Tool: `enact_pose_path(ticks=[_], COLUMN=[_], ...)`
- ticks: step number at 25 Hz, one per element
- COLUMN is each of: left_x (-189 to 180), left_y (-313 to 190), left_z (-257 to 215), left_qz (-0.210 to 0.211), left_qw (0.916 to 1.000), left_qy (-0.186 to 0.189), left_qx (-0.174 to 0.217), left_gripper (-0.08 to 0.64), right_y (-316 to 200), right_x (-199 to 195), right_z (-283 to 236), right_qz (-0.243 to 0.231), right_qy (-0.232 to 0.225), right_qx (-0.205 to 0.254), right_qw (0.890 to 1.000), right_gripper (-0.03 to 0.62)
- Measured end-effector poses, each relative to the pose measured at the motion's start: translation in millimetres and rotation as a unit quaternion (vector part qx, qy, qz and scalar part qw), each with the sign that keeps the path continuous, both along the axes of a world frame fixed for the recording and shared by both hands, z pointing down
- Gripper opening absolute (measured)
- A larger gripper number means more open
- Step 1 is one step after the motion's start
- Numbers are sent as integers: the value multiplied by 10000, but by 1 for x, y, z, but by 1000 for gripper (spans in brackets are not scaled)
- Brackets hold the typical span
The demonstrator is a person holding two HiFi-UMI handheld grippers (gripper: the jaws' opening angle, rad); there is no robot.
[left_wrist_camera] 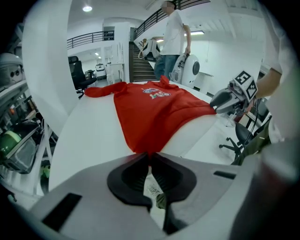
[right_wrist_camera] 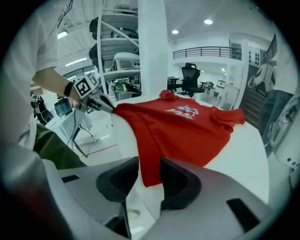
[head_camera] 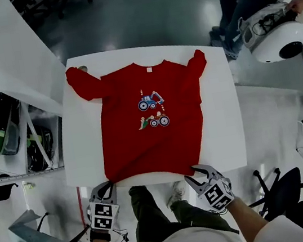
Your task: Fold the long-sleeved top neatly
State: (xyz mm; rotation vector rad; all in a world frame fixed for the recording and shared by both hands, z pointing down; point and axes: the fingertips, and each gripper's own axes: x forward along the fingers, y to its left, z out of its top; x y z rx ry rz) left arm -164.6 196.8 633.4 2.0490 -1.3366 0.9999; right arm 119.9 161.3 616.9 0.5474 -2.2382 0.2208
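On the white desk [head_camera: 219, 107], the left hand-held gripper [head_camera: 109, 186] pinches the red long-sleeved top [head_camera: 143, 139], and the right hand-held gripper [head_camera: 195, 171] stands open around its hem.

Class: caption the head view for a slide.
Red long-sleeved top spread on white table; left gripper grips one hem corner, right gripper open around the other.
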Motion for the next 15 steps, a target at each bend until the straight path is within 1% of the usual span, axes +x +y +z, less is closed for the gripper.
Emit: enact_pose_path(ticks=[2,4,6,10,15], left_x=[0,0,-1,-1,0], left_y=[0,0,0,1,1], left_z=[0,1,1,2,2], left_qz=[22,45,60,101,184], left_qw=[10000,10000,10000,9999,9998], left_qy=[12,15,25,37,-11], left_qx=[-5,-13,-17,-50,-99], left_gripper=[28,28,28,28,28], right_y=[0,0,0,0,7], right_x=[2,2,1,3,18], right_z=[8,14,16,16,14], right_qz=[-41,-89,-96,-23,-63], right_qy=[210,379,460,470,484], right_qx=[57,158,240,186,78], right_qw=[9998,9991,9986,9987,9988], right_gripper=[141,91,57,38,35])
